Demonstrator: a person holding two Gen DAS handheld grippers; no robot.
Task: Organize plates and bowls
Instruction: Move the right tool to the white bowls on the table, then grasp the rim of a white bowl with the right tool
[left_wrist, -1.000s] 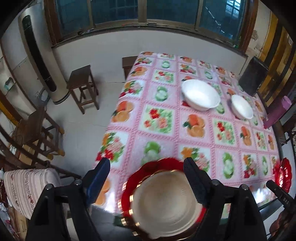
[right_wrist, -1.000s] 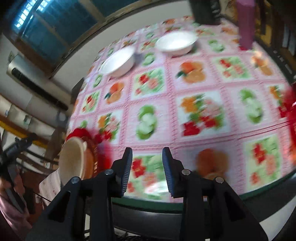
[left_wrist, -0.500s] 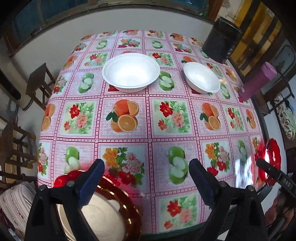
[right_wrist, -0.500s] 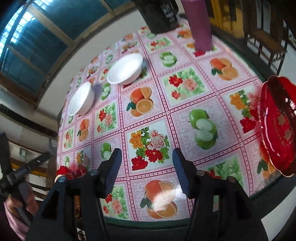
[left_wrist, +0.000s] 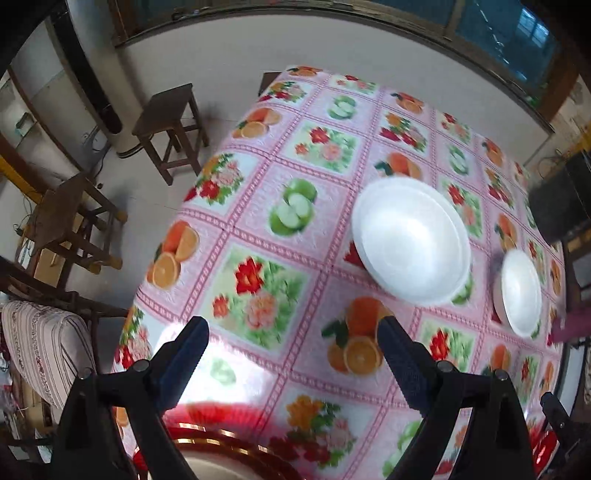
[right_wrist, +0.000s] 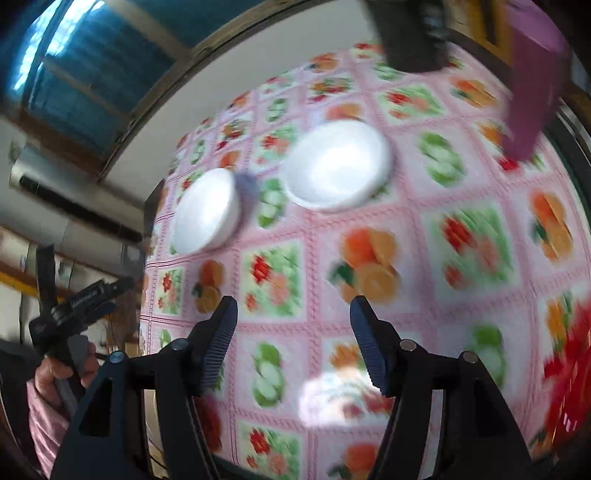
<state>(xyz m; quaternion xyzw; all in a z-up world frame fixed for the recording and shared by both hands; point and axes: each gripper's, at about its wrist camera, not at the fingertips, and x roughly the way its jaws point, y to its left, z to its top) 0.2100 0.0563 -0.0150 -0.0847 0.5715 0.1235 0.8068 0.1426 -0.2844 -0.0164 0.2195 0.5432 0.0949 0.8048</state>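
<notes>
**One stack started, two bowls still waiting**

My left hand-held gripper (left_wrist: 291, 354) hangs over the near part of the surface (left_wrist: 258, 236) with its jaws spread wide and nothing between them. My right hand-held gripper (right_wrist: 293, 332) is likewise empty, its jaws opening as it points down at the flowered cloth.

Just below the left fingers, at the near edge, sits the red gold-rimmed plate (left_wrist: 221, 443) with a pale dish (left_wrist: 210, 469) resting on it — that pairing looks done to me, though only its far rim shows. Further out, the large white bowl (left_wrist: 410, 240) and the small white bowl (left_wrist: 519, 291) stand side by side, near each other but apart and not nested. Off to my right, at the surface's edge, lies a second red plate (right_wrist: 569, 373), blurred and on its own.

So I judge the job roughly part way: one stack begun, while both white bowls and that red plate are yet to be gathered. A purple container (right_wrist: 532, 77) stands beyond them.
</notes>
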